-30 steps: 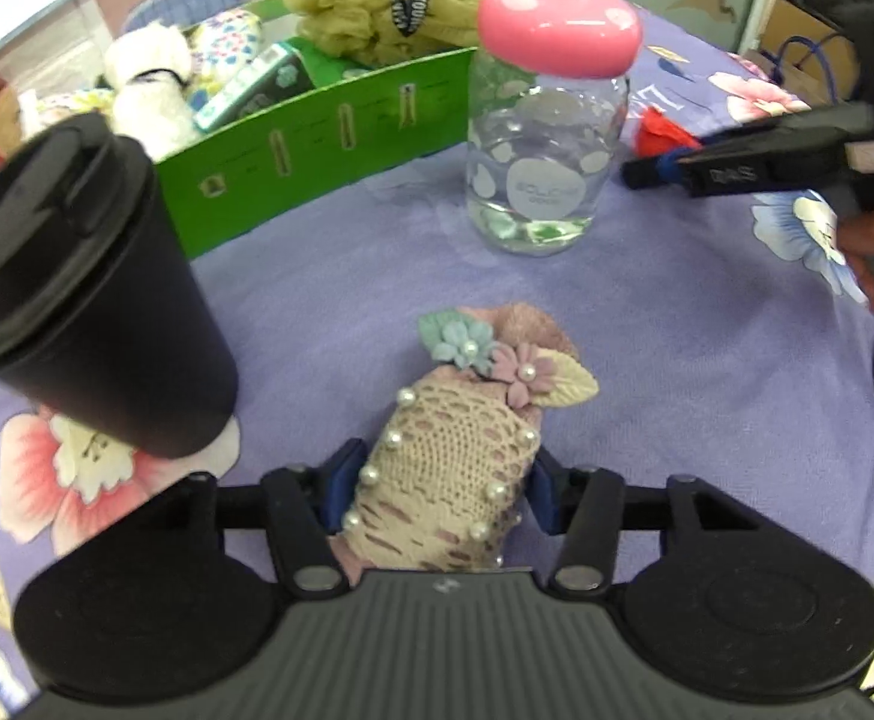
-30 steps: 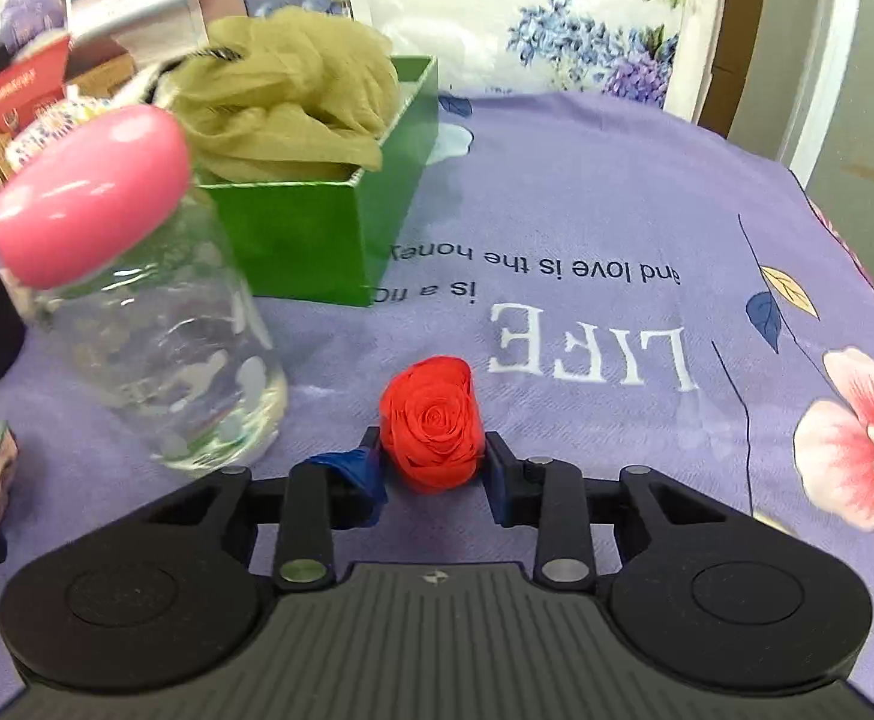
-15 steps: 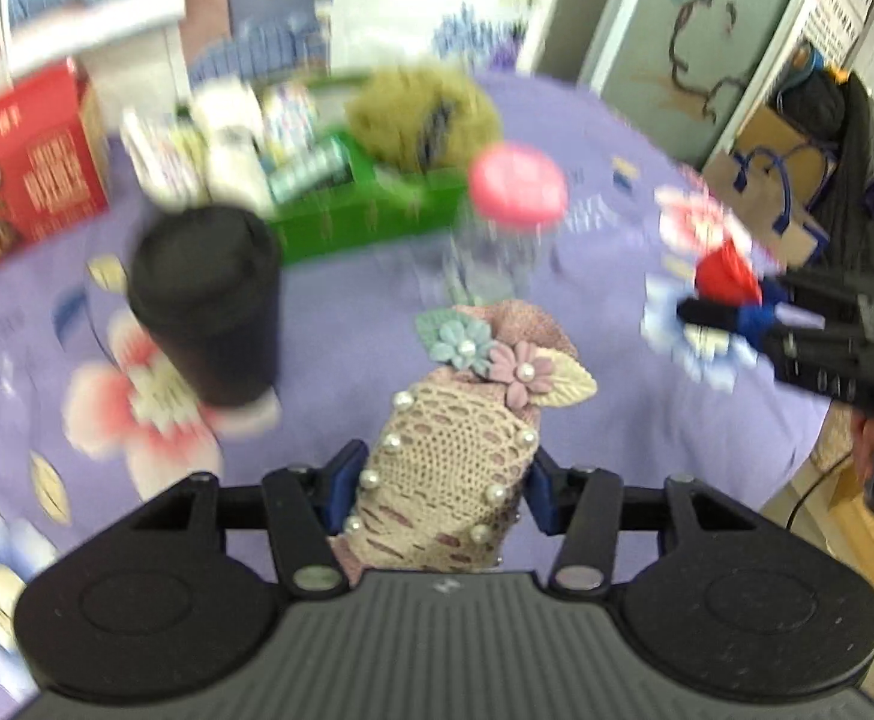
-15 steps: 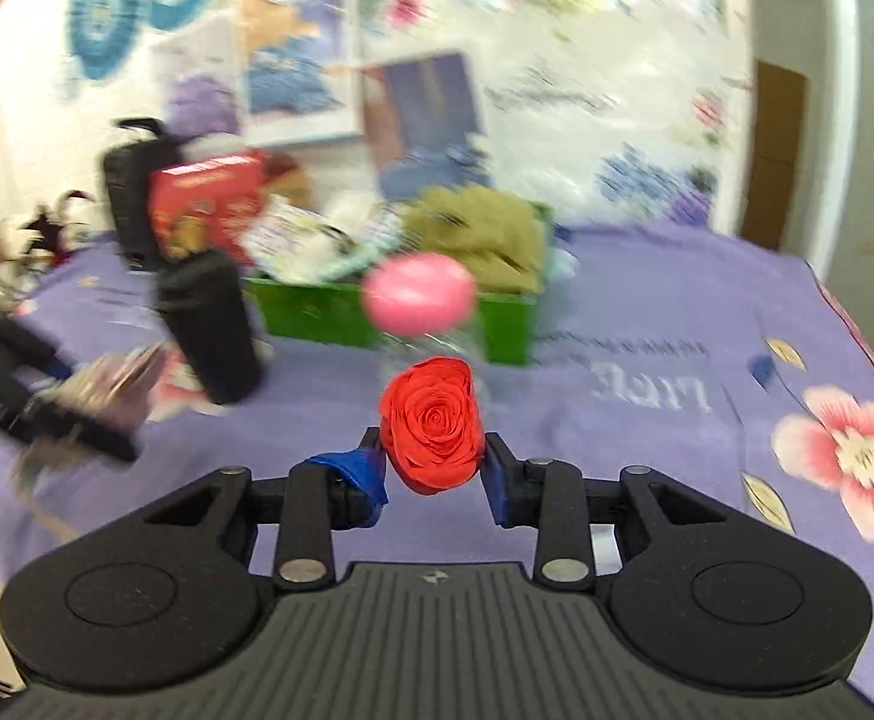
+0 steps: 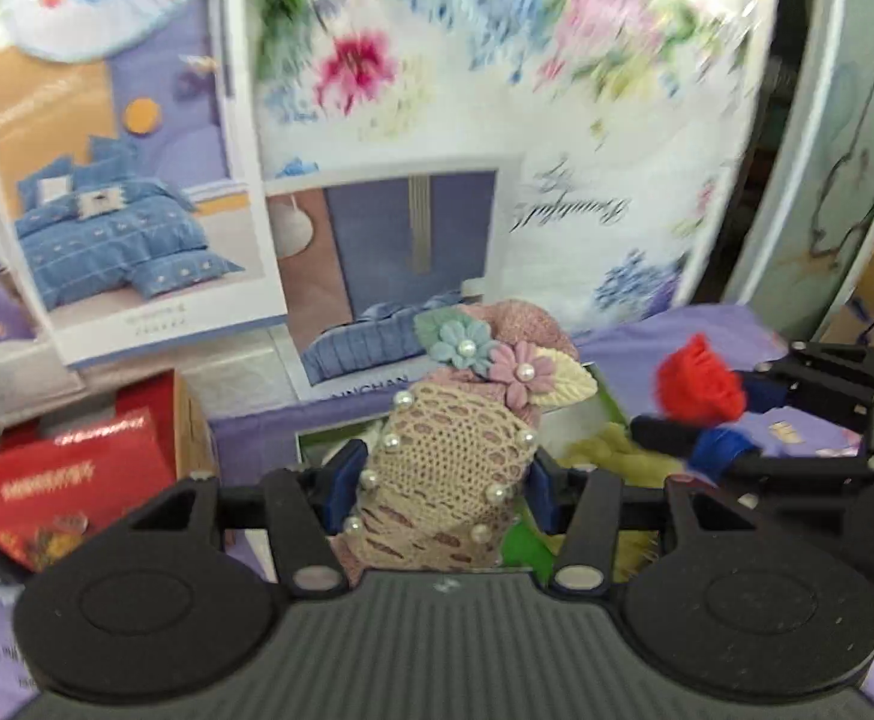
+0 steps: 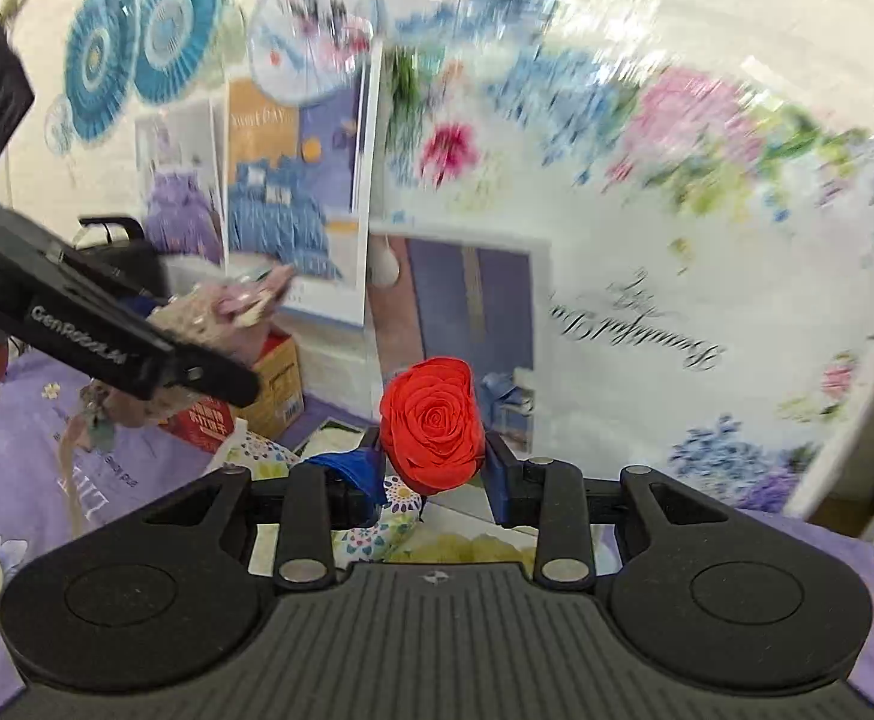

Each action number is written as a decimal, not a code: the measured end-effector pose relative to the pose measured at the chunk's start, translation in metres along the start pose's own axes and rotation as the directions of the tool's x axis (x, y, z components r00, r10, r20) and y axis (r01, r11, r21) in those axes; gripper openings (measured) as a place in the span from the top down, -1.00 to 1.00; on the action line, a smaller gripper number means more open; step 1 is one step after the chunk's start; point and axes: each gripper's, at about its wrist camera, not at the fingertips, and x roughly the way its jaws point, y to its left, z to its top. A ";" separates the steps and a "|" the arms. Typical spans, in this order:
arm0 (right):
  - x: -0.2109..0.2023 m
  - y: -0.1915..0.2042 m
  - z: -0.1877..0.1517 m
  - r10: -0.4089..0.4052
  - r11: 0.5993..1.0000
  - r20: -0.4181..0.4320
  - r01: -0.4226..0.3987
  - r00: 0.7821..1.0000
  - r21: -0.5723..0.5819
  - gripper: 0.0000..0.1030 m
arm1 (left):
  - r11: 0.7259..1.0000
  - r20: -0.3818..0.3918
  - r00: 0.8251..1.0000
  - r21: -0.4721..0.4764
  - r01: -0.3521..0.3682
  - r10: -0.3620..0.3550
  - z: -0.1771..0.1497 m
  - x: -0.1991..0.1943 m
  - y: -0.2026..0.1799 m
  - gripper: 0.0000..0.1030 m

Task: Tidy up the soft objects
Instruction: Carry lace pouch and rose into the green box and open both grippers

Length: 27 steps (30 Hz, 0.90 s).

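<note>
So right now my left gripper (image 5: 442, 480) is clamped on this lacy pink pouch thing (image 5: 448, 468), crochet overlay with little pearls and a cluster of felt flowers (image 5: 490, 357) on top, and the blue pads are pressing in on both of its sides. It sticks up and out past the fingers, up in the air and not resting on anything. My right gripper (image 6: 434, 468) is squeezed on a red fabric rose (image 6: 434, 423), bloom facing the camera, pinched between the two blue pads, also held up off the table. From the left wrist view I can see the right gripper (image 5: 730, 420) off to the right with the rose (image 5: 697, 387) poking out of its tips, just beside my pouch but not touching it. From the right wrist view the left gripper (image 6: 209, 372) comes in from the left edge with the pouch (image 6: 227, 312) in it. Under both of them there's the green box (image 5: 520, 540) with some yellowish-green fluffy stuff (image 5: 610, 453) inside, sitting on the purple flowery tablecloth (image 6: 17, 468). Behind all that are packaged bedding sets (image 5: 556, 120) with flower prints leaning upright, and a red carton (image 5: 71, 480) to the left. The background is pretty smeared with blur, so I can't read the finer details there.
</note>
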 end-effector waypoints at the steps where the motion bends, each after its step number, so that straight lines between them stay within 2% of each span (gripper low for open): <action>1: 0.014 0.000 -0.001 0.001 1.000 -0.020 -0.001 1.000 -0.004 0.69 | 1.000 -0.015 1.000 0.013 -0.013 0.014 0.003 0.013 0.001 -0.03; 4: 0.046 -0.005 -0.005 0.005 1.000 -0.072 -0.005 0.997 0.001 0.68 | 0.999 -0.051 0.998 0.042 -0.034 0.036 0.007 0.047 0.002 -0.03; 8: 0.067 -0.009 -0.012 0.027 1.000 -0.113 -0.026 0.993 0.009 0.68 | 0.999 -0.118 0.993 0.046 -0.006 0.012 -0.001 0.082 0.006 -0.03; 10: 0.080 -0.008 -0.015 0.035 0.999 -0.169 -0.038 0.985 -0.012 0.65 | 0.999 -0.158 0.987 0.039 -0.009 0.015 -0.006 0.096 0.009 -0.03; 12: 0.091 -0.010 -0.018 0.049 0.999 -0.209 -0.050 0.977 0.001 0.61 | 0.999 -0.184 0.983 0.032 -0.017 0.023 -0.008 0.108 0.015 -0.19; 13: 0.094 -0.012 -0.020 0.046 0.999 -0.209 -0.044 0.977 0.013 0.58 | 0.999 -0.190 0.981 0.024 -0.033 0.037 -0.007 0.112 0.019 -0.41; 14: 0.093 -0.014 -0.020 0.033 0.999 -0.198 -0.030 0.980 0.020 0.55 | 0.999 -0.185 0.982 0.014 -0.041 0.043 -0.006 0.112 0.023 -0.58; 15: 0.093 -0.015 -0.021 0.020 1.000 -0.188 -0.016 0.982 0.019 0.53 | 1.000 -0.175 0.984 0.000 -0.031 0.030 -0.005 0.111 0.027 -0.63; 18: 0.091 -0.018 -0.020 0.006 1.000 -0.178 -0.001 0.984 0.025 0.46 | 0.999 -0.158 0.987 -0.035 -0.017 0.011 -0.001 0.103 0.033 -0.65; 22: 0.086 -0.019 -0.018 -0.001 0.999 -0.180 0.007 0.984 0.032 0.40 | 0.999 -0.134 0.990 -0.008 -0.041 0.040 -0.001 0.086 0.026 -0.73; 27: 0.049 -0.012 -0.015 -0.025 1.000 -0.160 0.027 0.987 0.015 0.34 | 0.997 -0.085 0.994 0.028 -0.068 0.070 -0.011 0.044 0.008 -0.75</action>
